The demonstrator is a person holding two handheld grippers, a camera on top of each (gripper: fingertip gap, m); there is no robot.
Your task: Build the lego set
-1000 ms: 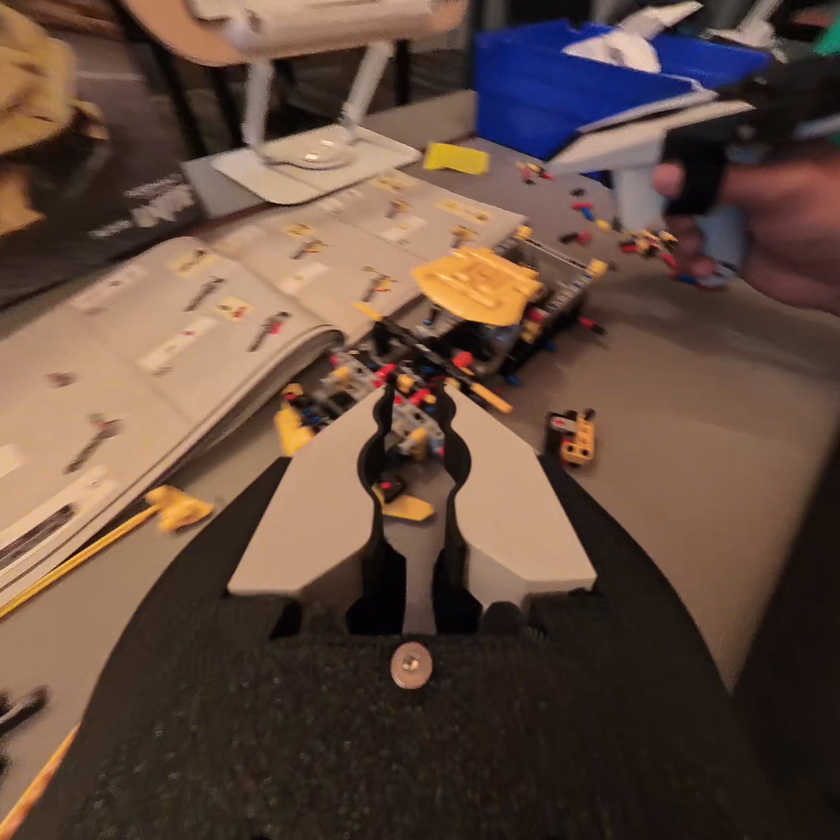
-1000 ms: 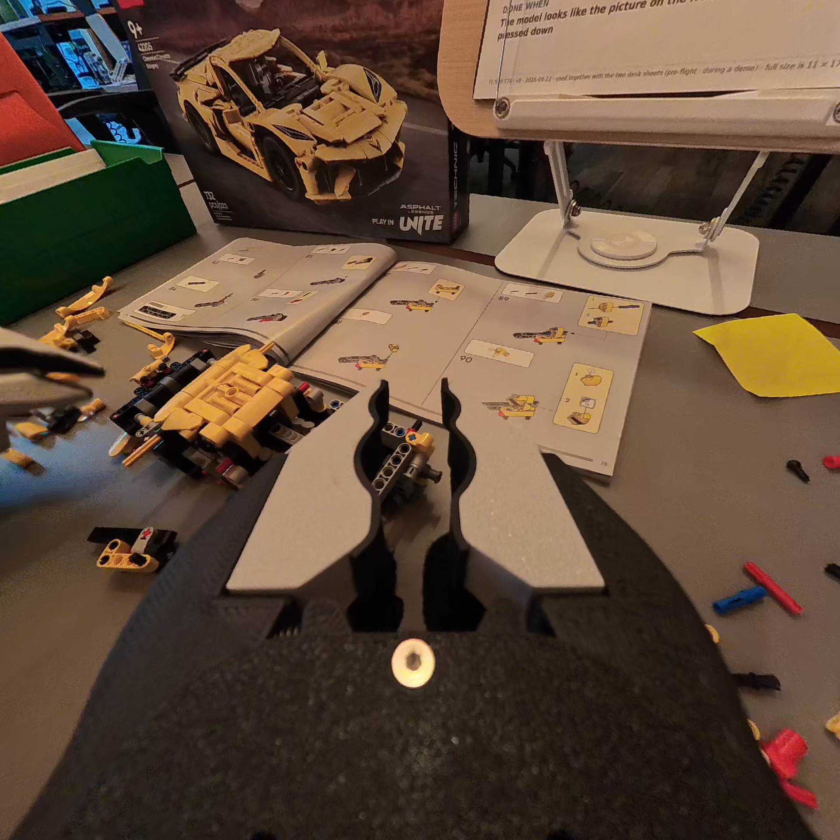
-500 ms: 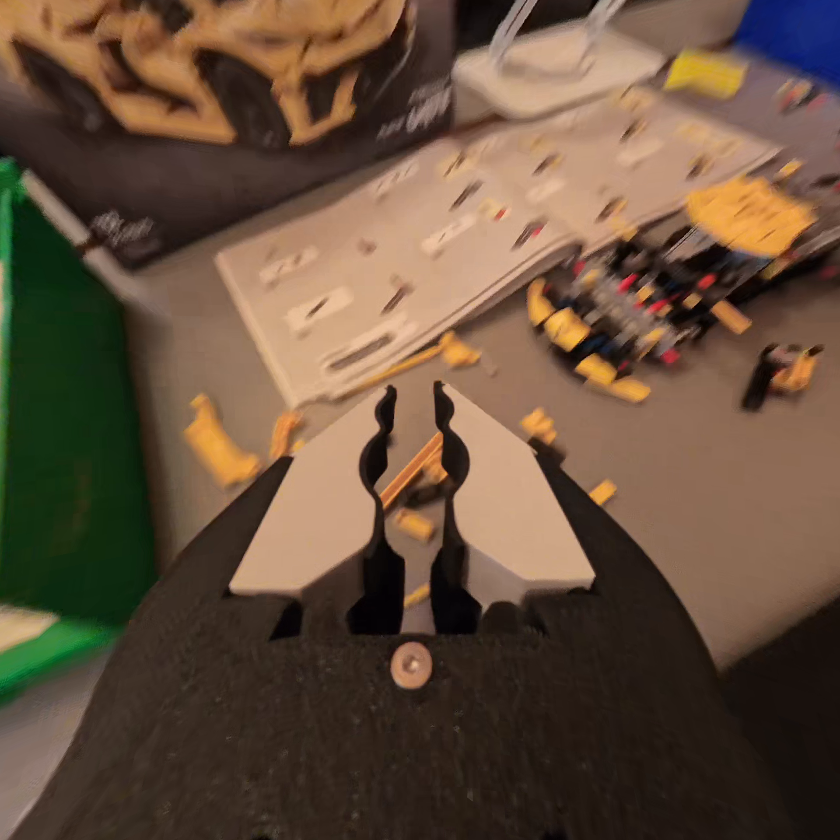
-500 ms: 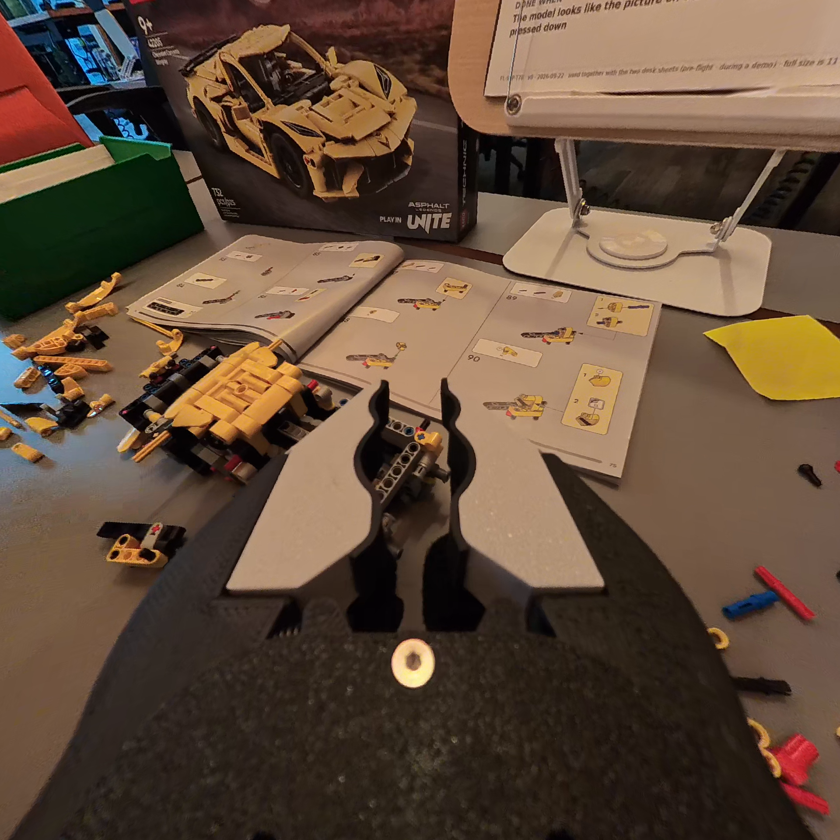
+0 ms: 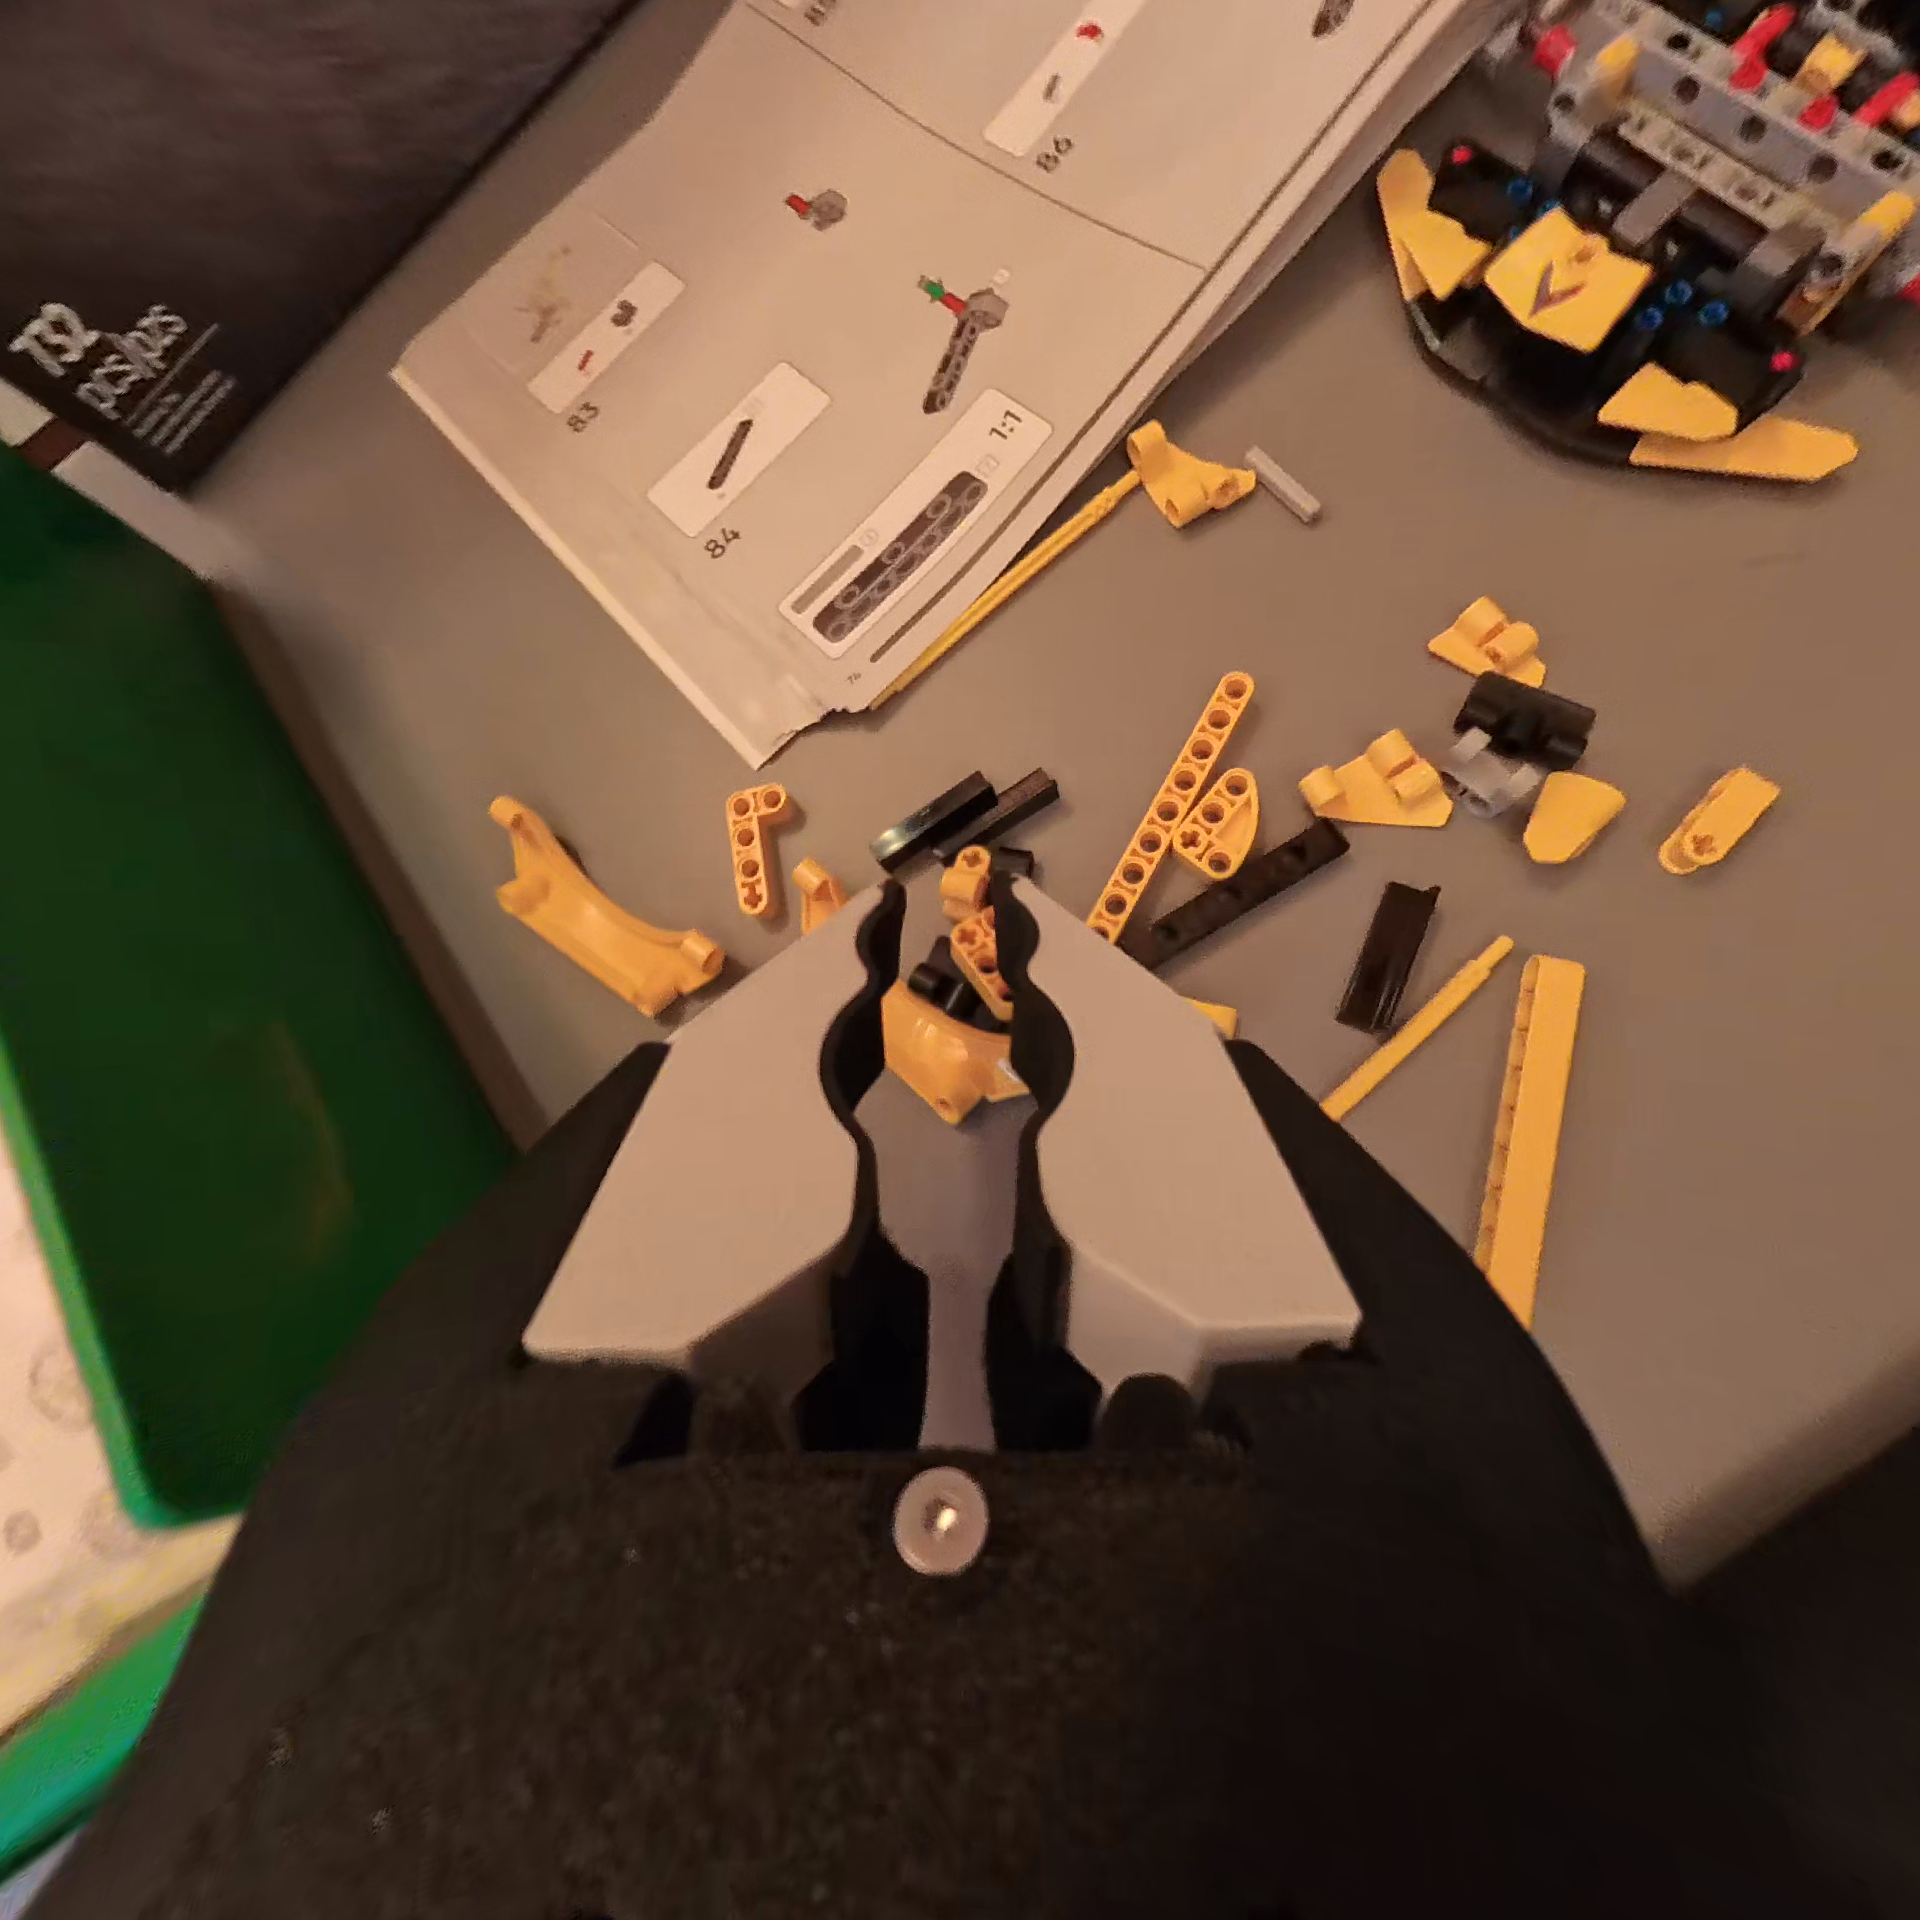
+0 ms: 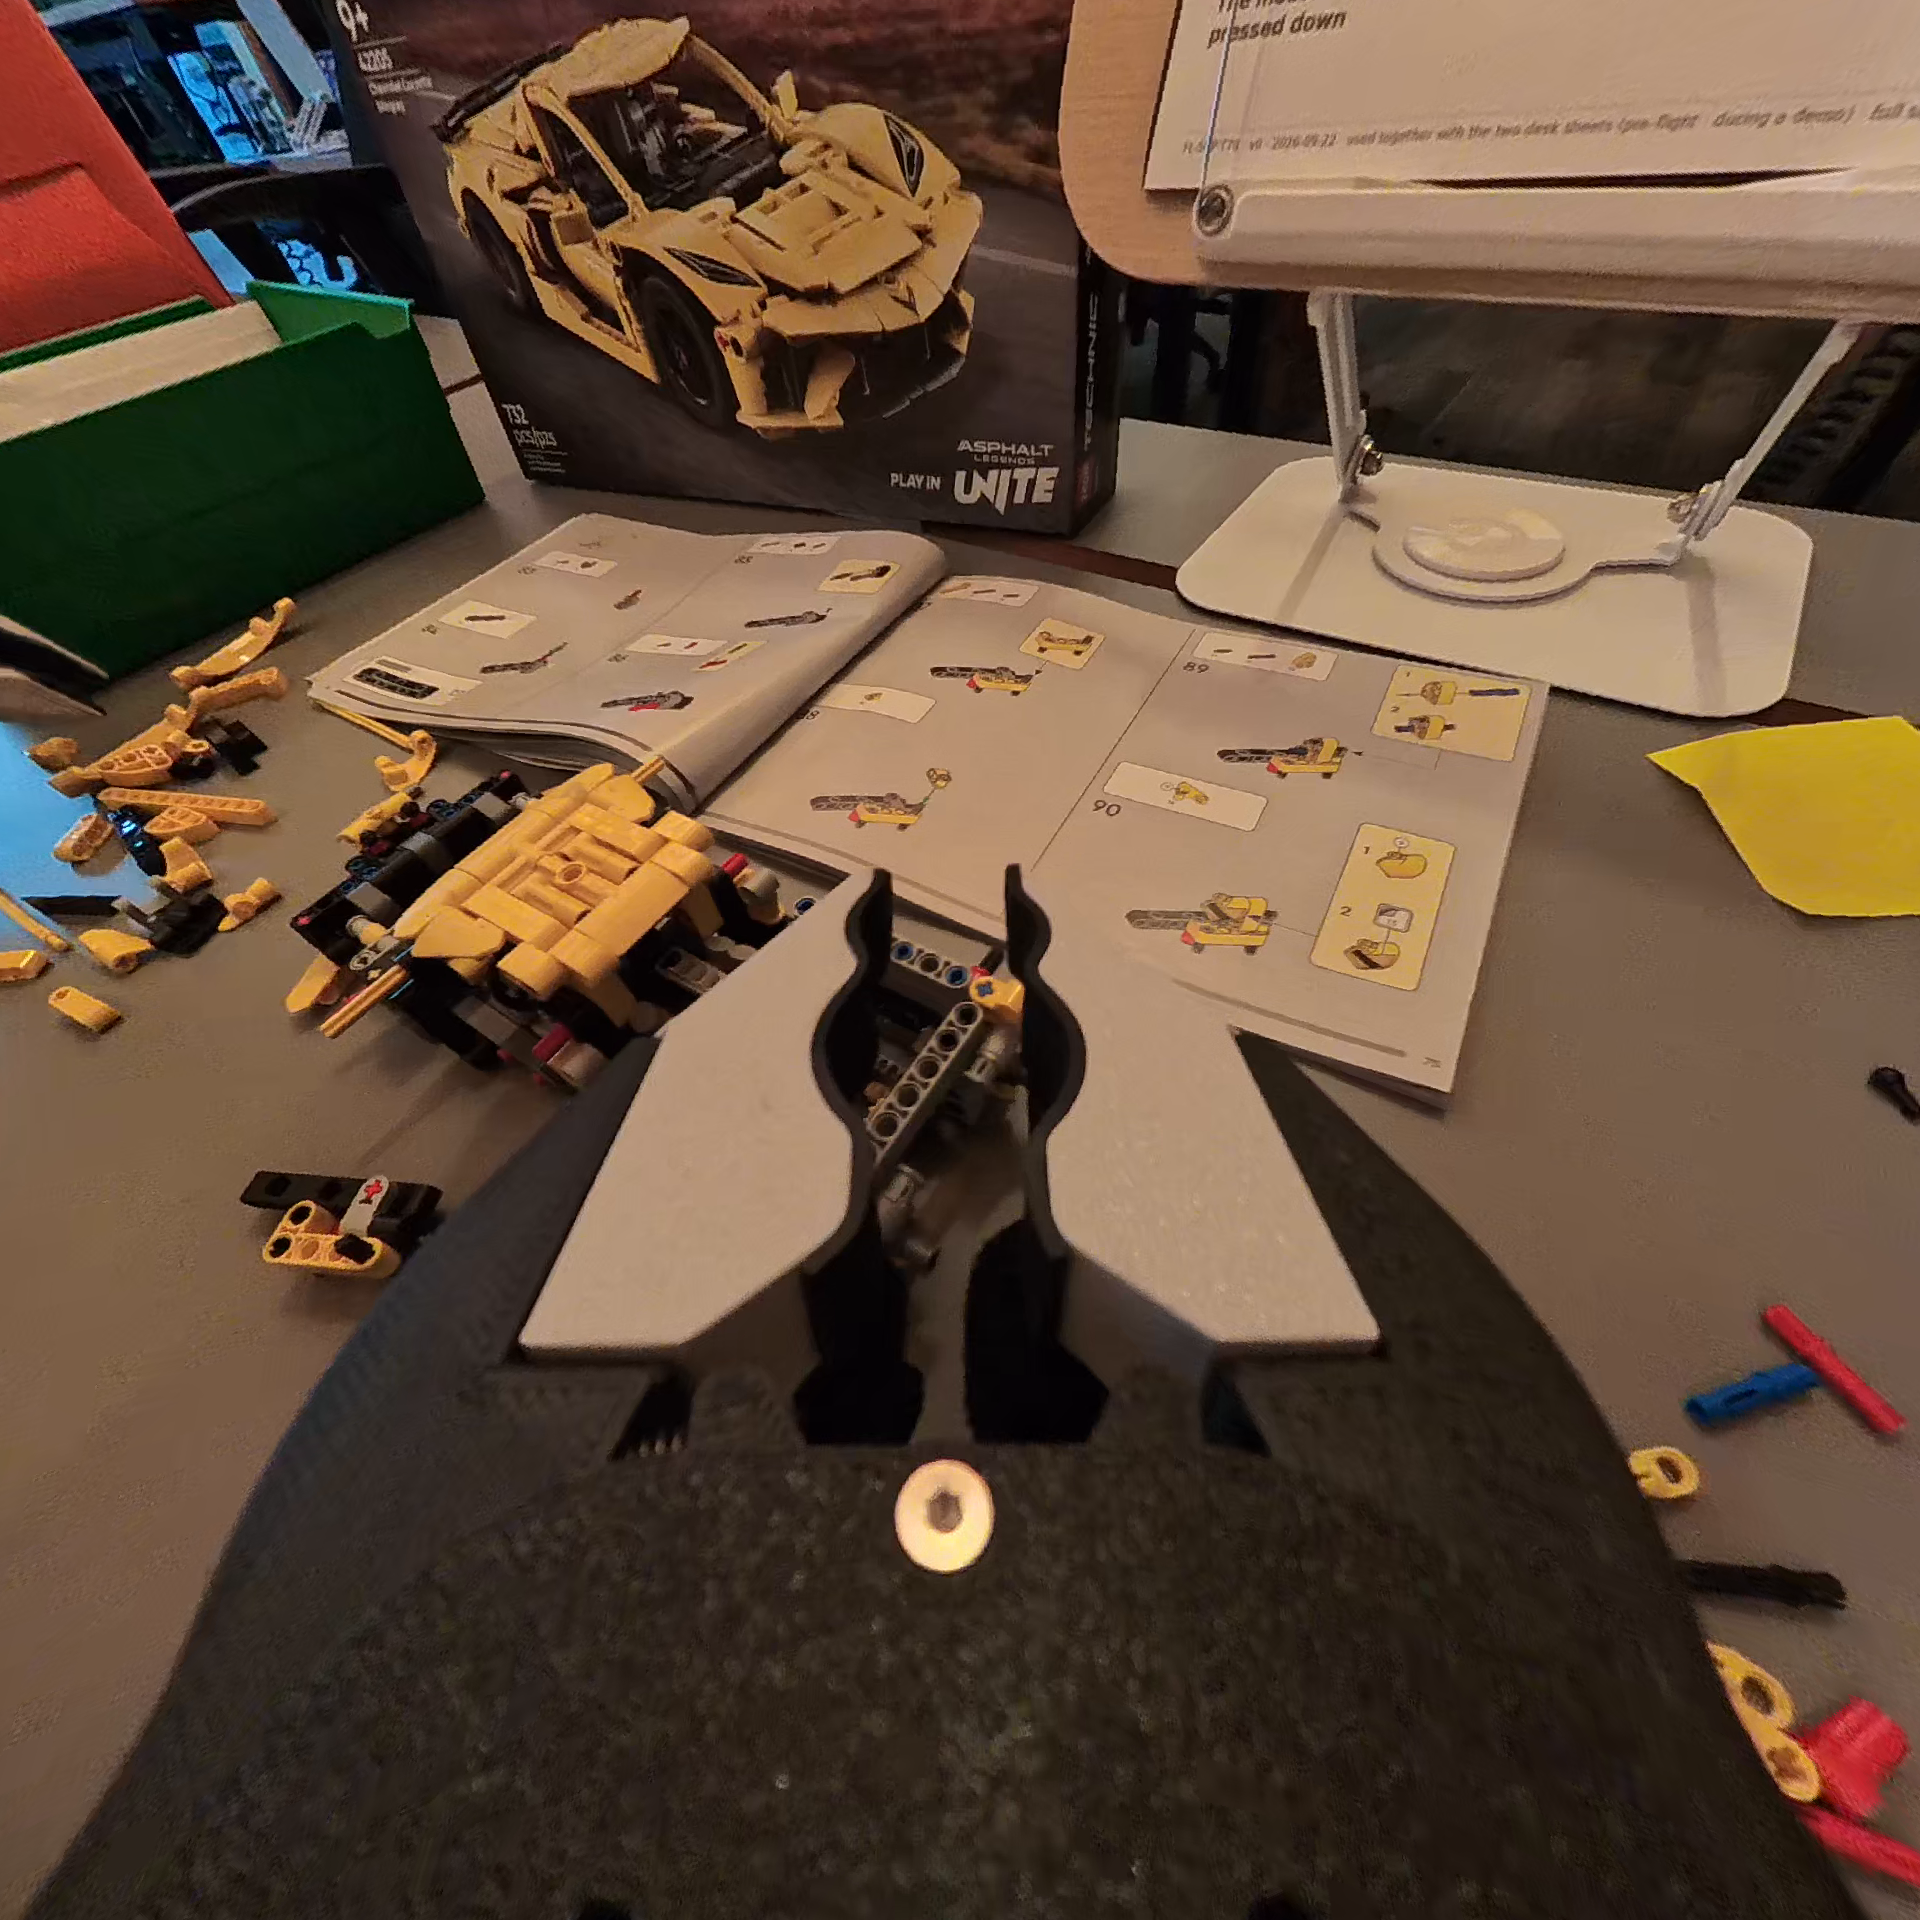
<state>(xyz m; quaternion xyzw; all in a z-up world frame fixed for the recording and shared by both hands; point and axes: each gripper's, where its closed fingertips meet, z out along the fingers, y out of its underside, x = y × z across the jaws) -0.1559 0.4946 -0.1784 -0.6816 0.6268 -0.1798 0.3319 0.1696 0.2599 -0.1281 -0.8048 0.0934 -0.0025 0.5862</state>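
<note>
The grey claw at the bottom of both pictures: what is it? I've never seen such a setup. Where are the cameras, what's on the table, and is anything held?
There is no robot here. A person holds a two-fingered claw in each hand, and a camera on each one looks forward along its fingers. The left wrist view looks down past the left claw at loose yellow and black pieces; its jaws are slightly apart and seem to grip nothing. The right wrist view shows the right claw with the fingers either side of a grey beam; whether it grips the beam is unclear. On the table lie the half-built model, an open instruction booklet, the set's box and a green bin.
</note>
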